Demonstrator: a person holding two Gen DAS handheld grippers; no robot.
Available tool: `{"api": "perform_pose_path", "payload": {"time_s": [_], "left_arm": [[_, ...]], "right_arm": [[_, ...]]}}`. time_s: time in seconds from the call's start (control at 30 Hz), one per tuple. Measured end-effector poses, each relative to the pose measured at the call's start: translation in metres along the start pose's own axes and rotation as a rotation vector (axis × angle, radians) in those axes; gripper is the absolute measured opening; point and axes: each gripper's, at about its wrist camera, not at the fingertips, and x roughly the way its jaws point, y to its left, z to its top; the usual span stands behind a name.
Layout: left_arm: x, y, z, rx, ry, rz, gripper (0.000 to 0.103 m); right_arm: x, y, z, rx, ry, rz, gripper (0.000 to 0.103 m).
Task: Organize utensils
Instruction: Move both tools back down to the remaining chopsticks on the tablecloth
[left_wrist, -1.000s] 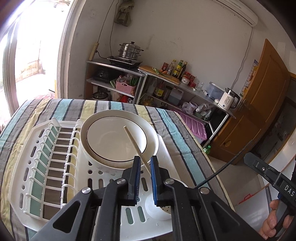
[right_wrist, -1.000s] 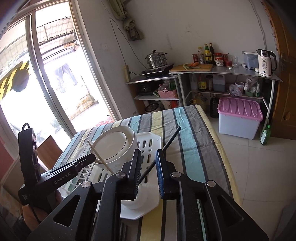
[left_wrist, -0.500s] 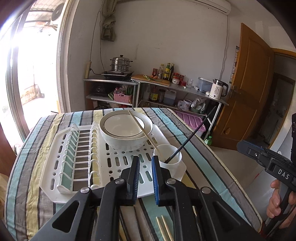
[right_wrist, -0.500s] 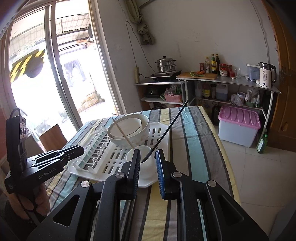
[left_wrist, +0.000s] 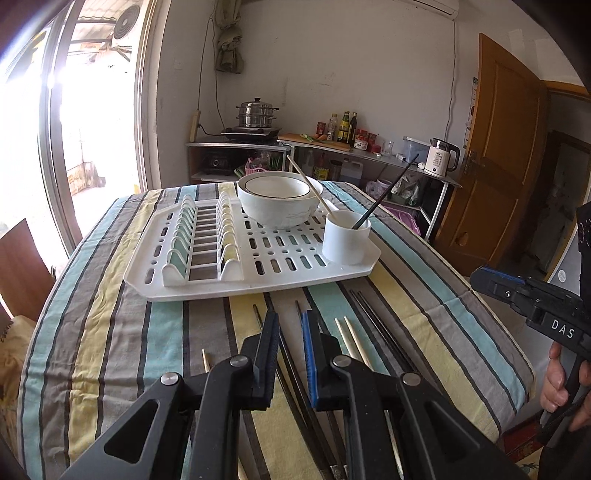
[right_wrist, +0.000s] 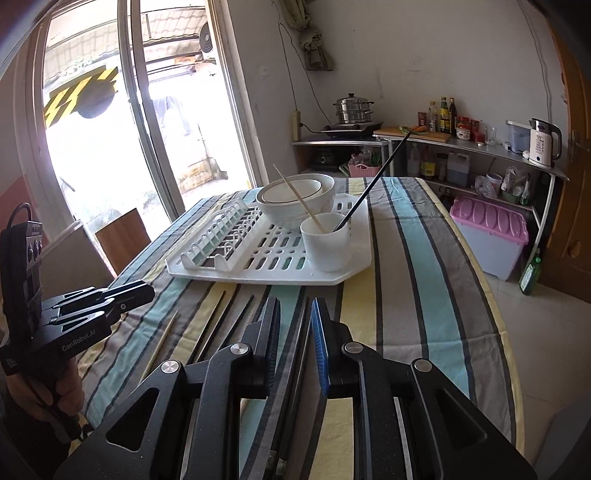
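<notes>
Left wrist view: left tongs (left_wrist: 290, 325) hang low over the striped tabletop (left_wrist: 110, 302), jaws a narrow gap apart, nothing pinched between them. Loose chopsticks lie on the cloth right around the tips: a dark pair (left_wrist: 384, 332) just to the right, a pale wooden pair (left_wrist: 352, 341) between that pair and the blue-padded jaw, one dark stick (left_wrist: 257, 314) beside the left jaw, one pale tip (left_wrist: 205, 360) further left. More dark sticks run under the tongs body; count unclear. Beyond the tips sits a white dish rack (left_wrist: 207, 273). On it, a white bowl (left_wrist: 277, 206) at the far side and a white cup (left_wrist: 345, 238) at the near right corner. One wooden chopstick (left_wrist: 308, 186) and one black chopstick (left_wrist: 388, 192) stand tilted in the cup, leaning apart. Right tongs (left_wrist: 480, 278) enter from the right edge, well apart from the rack, gripped by a hand (left_wrist: 557, 380).

Right wrist view: right tongs (right_wrist: 295, 323) over the near tabletop (right_wrist: 424, 277), jaws slightly parted, empty. Dark chopsticks (right_wrist: 221, 325) and a pale one (right_wrist: 164, 339) lie to their left on the cloth; none touches the pads. Rack (right_wrist: 258, 269), bowl (right_wrist: 295, 208) and cup (right_wrist: 327, 243) lie ahead, the two sticks upright-tilted in the cup. Left tongs (right_wrist: 144, 291) at the left edge, jaws nearly together, nothing between them
</notes>
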Motion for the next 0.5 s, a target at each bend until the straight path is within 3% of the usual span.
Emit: {"api": "perform_pose_path", "payload": {"time_s": [0.5], "left_arm": [[0.038, 0.011, -0.012, -0.044, 0.106, -0.015, 0.012]], "right_arm": [[0.036, 0.011, -0.020, -0.003, 0.095, -0.003, 0.018]]}}
